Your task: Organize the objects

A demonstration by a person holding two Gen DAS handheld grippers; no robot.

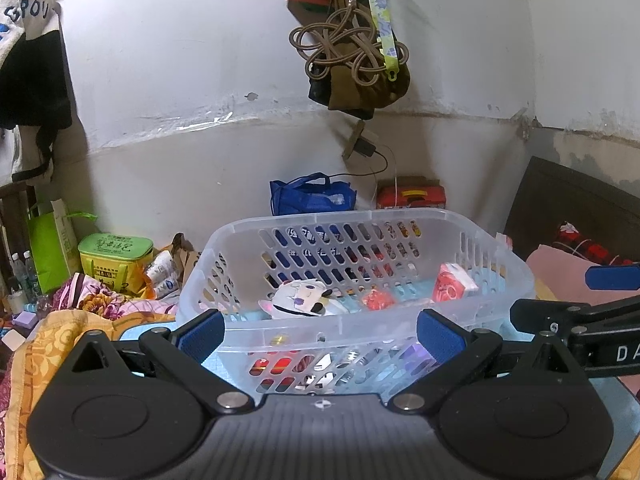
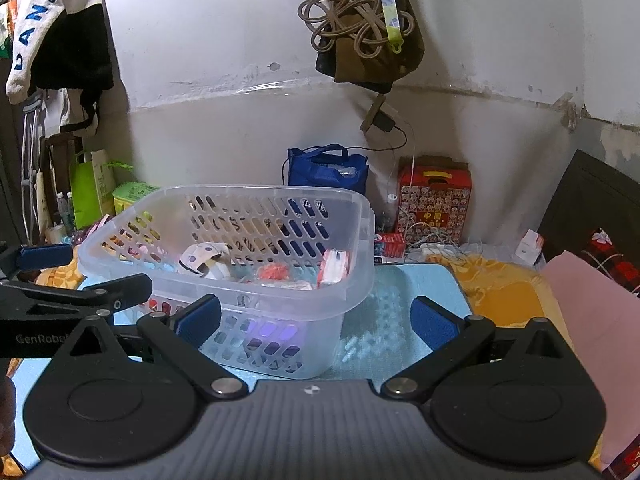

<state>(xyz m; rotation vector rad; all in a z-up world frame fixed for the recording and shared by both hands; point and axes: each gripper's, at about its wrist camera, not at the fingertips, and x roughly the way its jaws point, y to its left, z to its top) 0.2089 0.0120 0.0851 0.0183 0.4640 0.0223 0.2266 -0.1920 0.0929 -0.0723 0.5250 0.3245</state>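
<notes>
Basket of clear plastic sitting on light blue mat, at 12 o'clock from left gripper, at 11 o'clock from right gripper. Both grippers gaping wide, gripping nothing. White cartoon toy, red-white packet, small red item lying inside basket. Blue bag standing behind, at 12 o'clock.

The left gripper sat low in its own view, jaws spread wide, blue pads at centre left and centre right of the frame, nothing between them. The right gripper was likewise spread wide and held nothing. Each showed in the other's view: right at the right edge, left at the left edge, side by side
</notes>
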